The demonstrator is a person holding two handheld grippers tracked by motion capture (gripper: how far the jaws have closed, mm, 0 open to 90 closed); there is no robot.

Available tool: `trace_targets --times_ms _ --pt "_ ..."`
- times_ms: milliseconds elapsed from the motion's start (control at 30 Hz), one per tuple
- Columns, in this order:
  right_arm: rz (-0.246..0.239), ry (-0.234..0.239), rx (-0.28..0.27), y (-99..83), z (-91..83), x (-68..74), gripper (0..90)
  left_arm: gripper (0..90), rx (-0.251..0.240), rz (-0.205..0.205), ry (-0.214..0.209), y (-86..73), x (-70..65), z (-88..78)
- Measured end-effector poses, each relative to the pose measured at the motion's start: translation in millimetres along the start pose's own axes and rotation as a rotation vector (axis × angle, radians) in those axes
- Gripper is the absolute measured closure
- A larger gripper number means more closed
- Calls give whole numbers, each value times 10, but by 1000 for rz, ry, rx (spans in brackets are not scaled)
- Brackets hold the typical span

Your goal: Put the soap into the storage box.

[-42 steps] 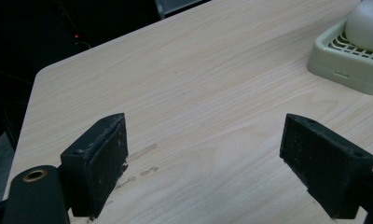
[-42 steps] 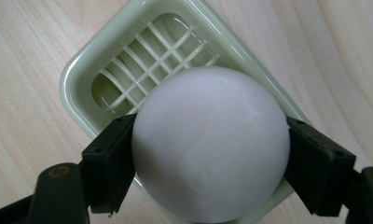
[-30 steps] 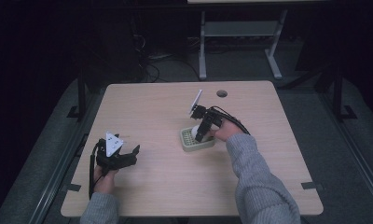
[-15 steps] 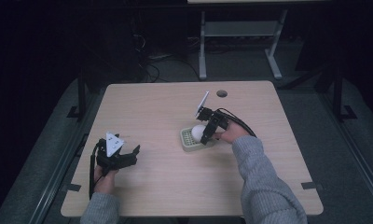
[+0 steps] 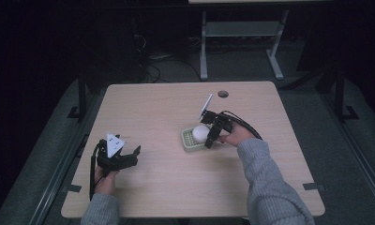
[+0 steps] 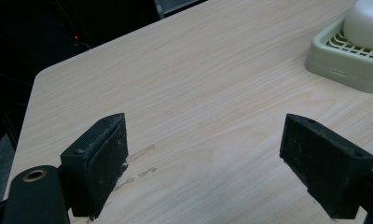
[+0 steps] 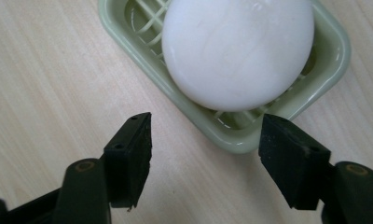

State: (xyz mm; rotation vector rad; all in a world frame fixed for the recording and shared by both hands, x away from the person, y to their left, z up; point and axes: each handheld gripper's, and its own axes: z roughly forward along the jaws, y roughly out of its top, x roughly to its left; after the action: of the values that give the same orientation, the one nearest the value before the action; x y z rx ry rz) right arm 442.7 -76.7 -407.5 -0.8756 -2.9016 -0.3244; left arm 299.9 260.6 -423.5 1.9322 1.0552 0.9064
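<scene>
Item: white soap bar [image 5: 200,133], rounded, lying in a pale green slotted soap dish [image 5: 189,143] right of the table's [image 5: 153,108] middle, well in from every edge, the grid floor keeping it seated. Right gripper [image 5: 213,138] at the dish's right edge, jaws apart with nothing between them; they have just been closing and, to judge, are narrowing toward the soap; left gripper [image 5: 129,157] idle near the front-left corner, jaws wide apart on nothing. The right gripper view gives the dish rim [image 7: 231,135] lying between the jaw tips, soap just beyond, untouched; the high view alone shows both hands' placing.
</scene>
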Motion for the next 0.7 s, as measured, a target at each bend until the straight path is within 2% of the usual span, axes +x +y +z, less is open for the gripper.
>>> trace_targets --times_ms 167,433,700 --pt "2 23 -16 -42 -8 -1 374 148 3 0 3 -2 4 3" --pt "-6 34 -32 -133 -11 -7 415 148 6 4 5 -1 -4 0" --pt "3 36 -26 -180 -10 -15 386 149 3 5 9 -6 -2 0"
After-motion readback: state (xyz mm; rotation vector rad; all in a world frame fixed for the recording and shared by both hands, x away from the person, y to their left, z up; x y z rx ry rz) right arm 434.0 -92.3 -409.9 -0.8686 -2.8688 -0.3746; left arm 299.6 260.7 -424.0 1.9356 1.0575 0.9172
